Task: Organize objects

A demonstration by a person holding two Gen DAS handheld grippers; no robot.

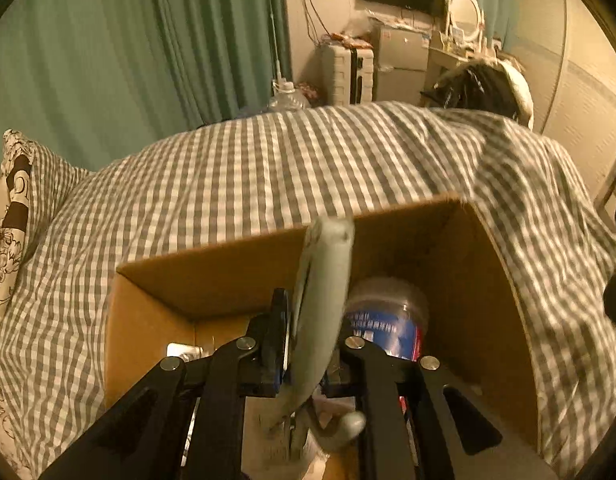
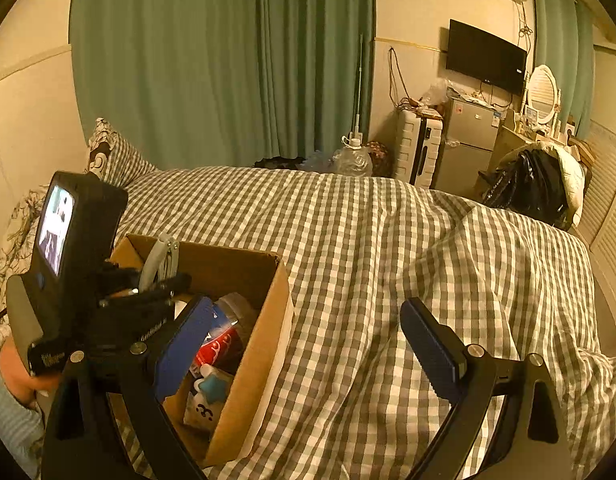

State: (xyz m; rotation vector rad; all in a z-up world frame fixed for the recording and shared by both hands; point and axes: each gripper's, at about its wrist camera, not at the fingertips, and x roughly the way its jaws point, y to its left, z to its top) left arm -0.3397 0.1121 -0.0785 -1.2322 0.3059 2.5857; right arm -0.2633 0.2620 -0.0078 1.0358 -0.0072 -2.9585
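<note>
- The cardboard box (image 1: pixel 235 268) sits on the gingham bedspread (image 1: pixel 235 168), low in the left wrist view. It seems to serve as the collecting bin, so things are being brought over its open top.
- The left gripper (image 1: pixel 308 344), bottom centre of that view, is clamped on a pale grey hanger-like object (image 1: pixel 328 276). Its long part rises between the fingers to the box's far wall, and a curved end hangs below. Holding it over the opening suggests it is to be lowered inside.
- Just right of the held object, inside the box, lies a clear plastic jar (image 1: pixel 388 316) with a blue and red label; it lies beside the right-hand finger.
- In the right wrist view the box (image 2: pixel 267 320) is lower left, holding the jar (image 2: pixel 227 332) and a small item with a blue star (image 2: pixel 212 389).
- The right gripper (image 2: pixel 308 356) hangs with its jaws wide apart and nothing between them, one finger over the box, the other over bare bedspread (image 2: pixel 388 248), probably waiting for its next pick.
</note>
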